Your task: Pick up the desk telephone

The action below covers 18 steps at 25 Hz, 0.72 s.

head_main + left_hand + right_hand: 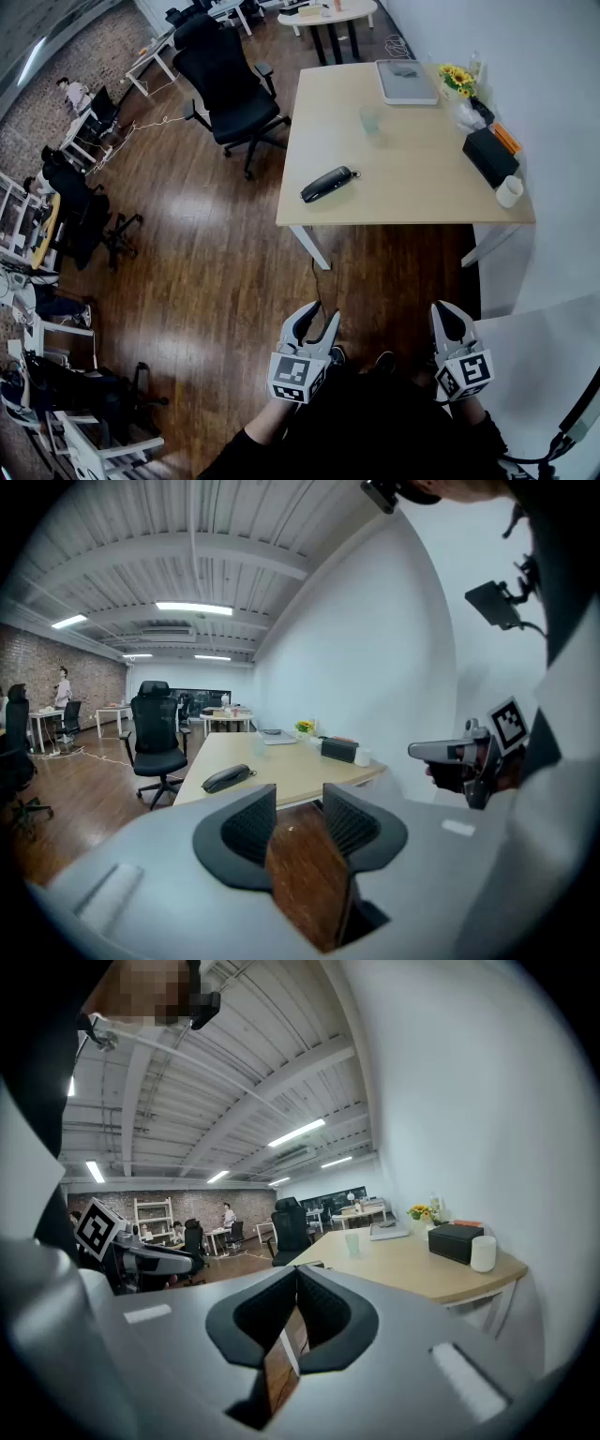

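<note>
The black desk telephone [326,184] [228,777] lies near the front left corner of a light wooden desk [422,197]. Both grippers are held low near my body, well short of the desk and over the wood floor. My left gripper [316,323] [300,799] has its jaws a small way apart with only floor showing between them. My right gripper [450,314] [296,1274] has its tips meeting, with nothing in them. Each gripper shows at the edge of the other's view, the right gripper [441,752] and the left gripper [169,1258].
On the desk are a closed laptop [406,81], a clear cup [370,118], yellow flowers [457,79], a black box [489,155] and a white mug [509,191]. A black office chair [230,89] stands left of the desk. A white wall [562,112] runs along the right.
</note>
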Motion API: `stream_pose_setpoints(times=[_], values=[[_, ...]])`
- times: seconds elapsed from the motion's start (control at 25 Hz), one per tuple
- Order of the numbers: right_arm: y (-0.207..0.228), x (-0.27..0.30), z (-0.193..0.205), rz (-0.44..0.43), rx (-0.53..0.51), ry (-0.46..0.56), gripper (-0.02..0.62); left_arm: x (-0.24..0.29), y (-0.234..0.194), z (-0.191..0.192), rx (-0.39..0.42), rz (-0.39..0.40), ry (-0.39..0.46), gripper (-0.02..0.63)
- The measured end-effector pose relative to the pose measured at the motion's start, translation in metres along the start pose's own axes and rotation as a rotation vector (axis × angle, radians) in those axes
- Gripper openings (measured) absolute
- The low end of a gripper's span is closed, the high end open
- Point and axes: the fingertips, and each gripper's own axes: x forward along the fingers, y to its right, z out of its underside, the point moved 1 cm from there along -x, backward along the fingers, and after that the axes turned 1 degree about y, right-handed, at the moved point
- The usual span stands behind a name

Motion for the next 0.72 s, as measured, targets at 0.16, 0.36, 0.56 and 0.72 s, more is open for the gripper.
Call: stream_pose_setpoints(times=[0.16, 0.36, 0.56, 0.72], values=[[0.012, -0.002, 0.002, -0.006, 0.007, -0.006, 0.005, 0.004, 0.015, 0.001, -0.017, -0.007, -0.007, 0.138], [0.027, -0.003, 0.002, -0.011, 0.023, 0.005, 0.005, 0.005, 0.022, 0.001, -0.006, -0.031, -0.019, 0.14], [0.034, 0.009, -0.002, -0.017, 0.029, 0.01, 0.005, 0.006, 0.012, -0.008, -0.002, -0.059, -0.015, 0.138], [0.04, 0.02, -0.003, -0.025, 0.023, 0.012, 0.005, 0.019, 0.004, -0.007, -0.017, -0.067, -0.007, 0.139]])
